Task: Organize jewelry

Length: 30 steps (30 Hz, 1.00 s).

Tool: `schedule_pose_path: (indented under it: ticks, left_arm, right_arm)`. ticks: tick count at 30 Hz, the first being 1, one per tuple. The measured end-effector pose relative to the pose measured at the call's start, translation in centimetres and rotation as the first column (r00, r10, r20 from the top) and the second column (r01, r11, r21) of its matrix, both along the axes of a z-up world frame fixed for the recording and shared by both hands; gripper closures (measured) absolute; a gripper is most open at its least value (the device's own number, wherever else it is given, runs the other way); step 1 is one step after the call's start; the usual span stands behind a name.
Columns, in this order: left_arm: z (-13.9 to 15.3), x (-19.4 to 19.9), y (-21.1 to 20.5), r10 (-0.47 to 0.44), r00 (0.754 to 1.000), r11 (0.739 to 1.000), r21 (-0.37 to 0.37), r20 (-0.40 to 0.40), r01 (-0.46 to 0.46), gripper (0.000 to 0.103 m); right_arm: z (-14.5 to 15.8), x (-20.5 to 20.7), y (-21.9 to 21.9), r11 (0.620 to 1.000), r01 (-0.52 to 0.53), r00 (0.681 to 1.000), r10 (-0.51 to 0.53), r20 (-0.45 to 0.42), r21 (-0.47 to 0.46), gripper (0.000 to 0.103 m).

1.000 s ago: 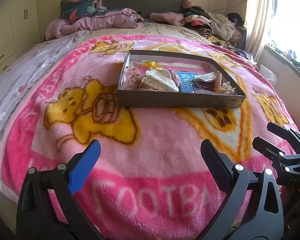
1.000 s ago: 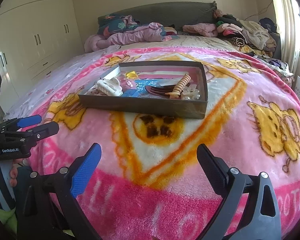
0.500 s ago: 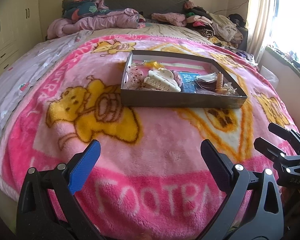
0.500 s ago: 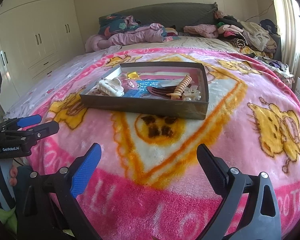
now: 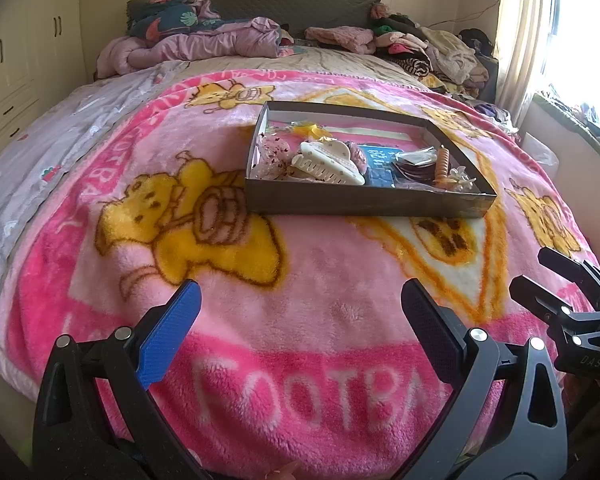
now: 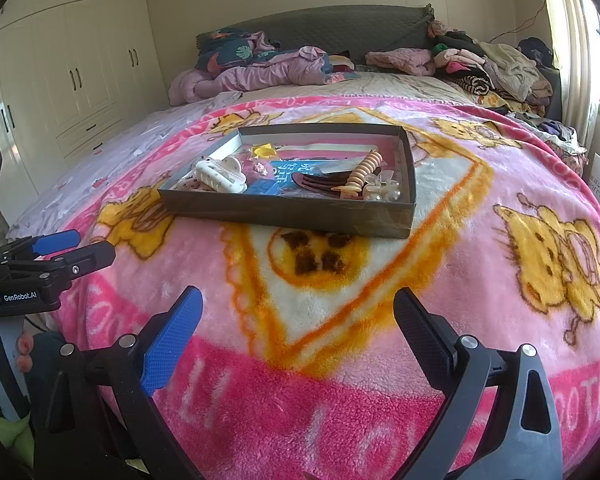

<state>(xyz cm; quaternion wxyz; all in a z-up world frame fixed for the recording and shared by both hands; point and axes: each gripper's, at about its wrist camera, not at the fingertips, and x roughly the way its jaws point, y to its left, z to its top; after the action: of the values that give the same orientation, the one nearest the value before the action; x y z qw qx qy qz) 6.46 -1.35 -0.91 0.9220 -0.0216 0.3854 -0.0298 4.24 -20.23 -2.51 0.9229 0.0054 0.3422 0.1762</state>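
While both tools hang above the near edge of the bed, neither touches anything. The left gripper [image 5: 300,312] stands wide apart, with nothing between its blue and black fingers; the right gripper [image 6: 298,316] is spread just as wide and equally empty. Each tool shows in the other's view, the right one at the right margin and the left one at the left margin, where a hand [image 6: 4,364] grips its handle.

The jewelry lies in a shallow dark tray [image 5: 364,202] resting flat on the pink cartoon blanket [image 5: 300,300], well beyond both grippers, toward the middle of the bed. Inside, a white claw clip [image 5: 326,162] sits at the near left, a blue card [image 5: 380,164] near the centre, dark oval pieces [image 6: 316,182] to the right of it, then an orange ribbed clip [image 6: 364,170] and a clear flower clip [image 6: 382,188] at the near right corner. A yellow item [image 6: 264,151] lies toward the far left; its kind cannot be told.

Folded clothes [image 6: 488,66] are heaped at the far right by the headboard [image 6: 320,30].
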Motion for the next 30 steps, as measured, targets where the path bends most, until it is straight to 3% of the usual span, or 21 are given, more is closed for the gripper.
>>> schedule_pose_path:
  ticks: [30]
  left_arm:
    - [-0.07,-0.13,0.47,0.010,1.000,1.000,0.005,-0.005,-0.010,0.011]
  right_arm:
    - [0.10,-0.11,0.09,1.000,-0.002,1.000,0.002,0.002,-0.002,0.009]
